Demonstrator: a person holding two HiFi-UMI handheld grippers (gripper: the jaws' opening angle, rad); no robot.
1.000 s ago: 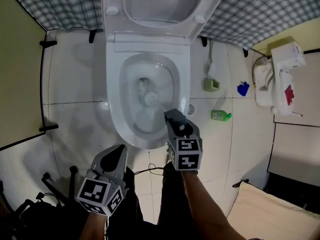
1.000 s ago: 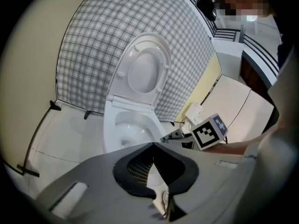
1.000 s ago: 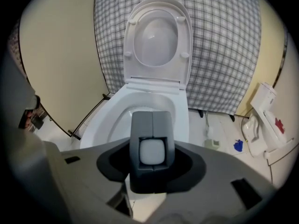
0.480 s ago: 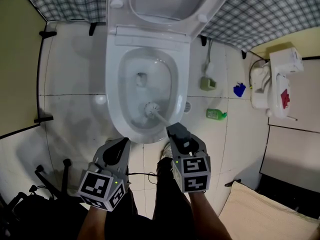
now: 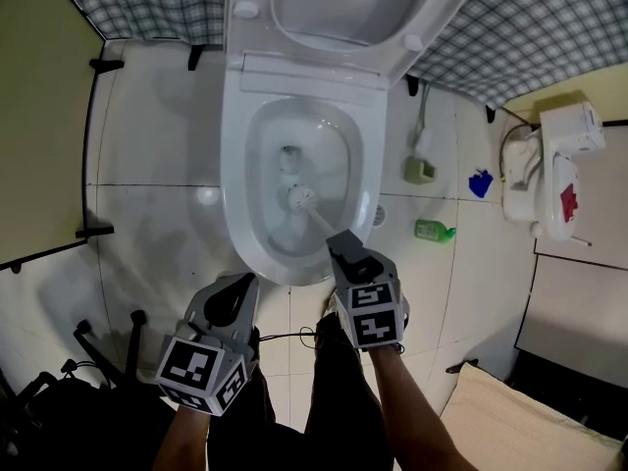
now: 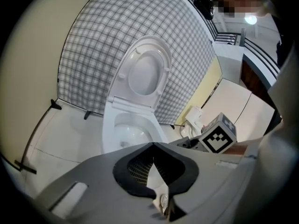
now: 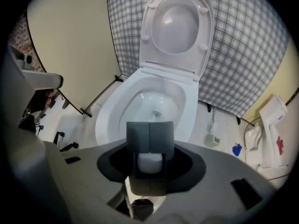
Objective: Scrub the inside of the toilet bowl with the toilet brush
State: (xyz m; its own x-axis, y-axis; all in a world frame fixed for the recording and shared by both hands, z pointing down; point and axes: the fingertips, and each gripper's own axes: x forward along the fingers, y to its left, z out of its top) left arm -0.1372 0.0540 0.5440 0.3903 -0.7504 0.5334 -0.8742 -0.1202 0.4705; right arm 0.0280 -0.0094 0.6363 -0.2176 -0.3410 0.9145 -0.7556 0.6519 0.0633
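Note:
The white toilet bowl [image 5: 235, 165] stands with its lid and seat raised. A white toilet brush head [image 5: 300, 199] rests inside the bowl, just below the outlet, near the middle. Its thin handle [image 5: 319, 221] slants back to my right gripper [image 5: 341, 243], which is shut on it over the bowl's near right rim. In the right gripper view the handle's white end [image 7: 149, 162] sits between the jaws of the right gripper [image 7: 149, 133], which points down into the bowl [image 7: 107, 120]. My left gripper [image 5: 238, 287] hangs shut and empty in front of the bowl; the left gripper [image 6: 152, 146] faces the toilet [image 6: 110, 125].
To the right of the toilet, on the white tiled floor, are a green bottle [image 5: 432, 230], a blue object [image 5: 479, 183], a grey-green holder [image 5: 419, 170] and a floor drain [image 5: 378, 214]. A white appliance [image 5: 549, 170] stands at far right. Black gear [image 5: 98, 361] lies bottom left.
The brush head slid toward the bowl's near side, then came back toward the middle. The right gripper drew back and then pushed forward with it. The left gripper stayed put.

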